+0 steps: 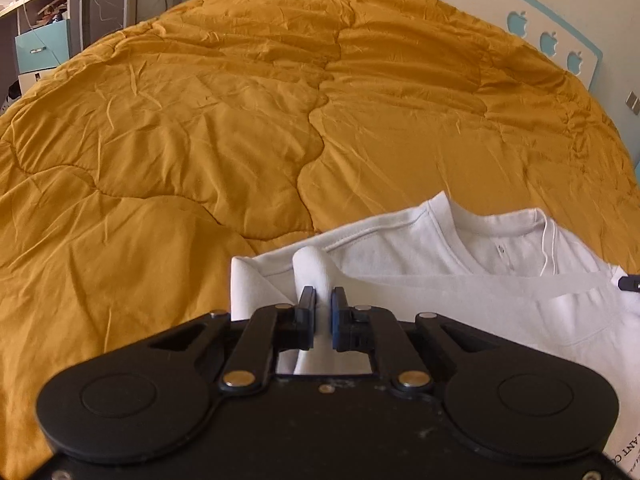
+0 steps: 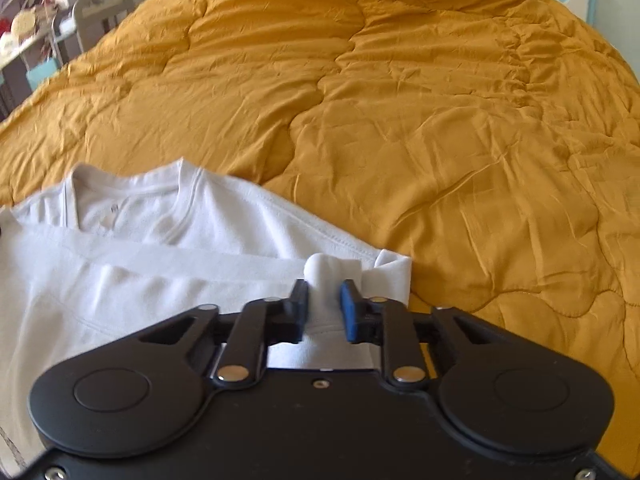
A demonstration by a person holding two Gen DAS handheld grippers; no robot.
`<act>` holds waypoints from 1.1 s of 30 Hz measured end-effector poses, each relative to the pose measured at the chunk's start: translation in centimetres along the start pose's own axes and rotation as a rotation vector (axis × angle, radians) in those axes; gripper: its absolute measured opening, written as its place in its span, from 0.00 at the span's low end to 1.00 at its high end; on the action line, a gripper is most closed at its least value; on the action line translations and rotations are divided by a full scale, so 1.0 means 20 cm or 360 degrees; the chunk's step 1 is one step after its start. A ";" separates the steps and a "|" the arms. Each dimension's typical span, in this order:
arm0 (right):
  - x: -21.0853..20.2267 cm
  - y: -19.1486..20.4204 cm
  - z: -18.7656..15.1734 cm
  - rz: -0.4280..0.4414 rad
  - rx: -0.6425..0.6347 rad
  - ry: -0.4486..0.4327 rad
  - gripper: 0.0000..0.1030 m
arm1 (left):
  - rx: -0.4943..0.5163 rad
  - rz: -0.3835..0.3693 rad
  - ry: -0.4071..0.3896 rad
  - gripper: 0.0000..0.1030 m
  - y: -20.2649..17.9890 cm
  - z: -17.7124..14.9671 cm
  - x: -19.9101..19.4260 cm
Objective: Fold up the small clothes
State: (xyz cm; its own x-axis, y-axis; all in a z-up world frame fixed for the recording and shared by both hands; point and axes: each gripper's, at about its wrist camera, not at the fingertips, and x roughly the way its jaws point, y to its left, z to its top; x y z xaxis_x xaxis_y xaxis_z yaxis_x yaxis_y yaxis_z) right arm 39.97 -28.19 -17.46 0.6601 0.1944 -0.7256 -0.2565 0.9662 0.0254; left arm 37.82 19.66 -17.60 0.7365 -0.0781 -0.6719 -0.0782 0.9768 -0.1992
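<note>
The left tool [image 1: 323,300] is clamped on a pinch of white cloth, and the right tool [image 2: 323,294] is clamped the same way, each with a nub of fabric bulging out past its pads. Both bite the white T-shirt [image 1: 460,280], which lies on the near edge of the mustard quilt [image 1: 240,120] covering the bed, neckline [image 1: 492,236] turned toward the far side of the quilt. The left tool has the shirt's left corner, the right tool its right corner, with a band of hem stretched between them just short of the neckline.

So a fold looks to be in hand, lower edge brought up toward the collar. The risks? Those pinches are small; a quick tug could pull the cloth free and drop the fold crooked. If the two hands travel unevenly, the hem skews and one side bunches. And the soft, rumpled quilt could drag the bottom layer along, wrinkling the shirt underneath.
</note>
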 end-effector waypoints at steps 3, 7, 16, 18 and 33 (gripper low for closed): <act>-0.07 -0.02 0.00 -0.0020 0.0089 -0.0132 0.07 | -0.0052 0.0036 -0.0191 0.05 0.01 -0.01 -0.10; -0.02 -0.05 0.02 -0.0112 0.0151 -0.0136 0.01 | -0.0226 0.0098 -0.0151 0.05 0.10 -0.04 -0.06; -0.05 -0.12 -0.01 0.0104 0.0298 -0.0135 0.32 | -0.0193 0.0085 -0.0009 0.11 0.13 -0.03 0.05; -0.05 -0.10 -0.01 0.0122 0.0233 -0.0147 0.46 | -0.0171 0.0083 -0.0006 0.11 0.13 -0.03 0.05; 0.03 -0.08 0.00 -0.0056 0.0196 -0.0101 0.09 | -0.0134 0.0106 -0.0129 0.06 0.09 -0.03 0.01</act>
State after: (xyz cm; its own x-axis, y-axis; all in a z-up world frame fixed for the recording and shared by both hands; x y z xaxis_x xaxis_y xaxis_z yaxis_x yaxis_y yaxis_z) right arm 40.68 -29.65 -17.96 0.7114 0.1664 -0.6828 -0.1464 0.9853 0.0876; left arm 37.48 21.21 -18.53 0.7794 0.0060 -0.6265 -0.1822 0.9589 -0.2175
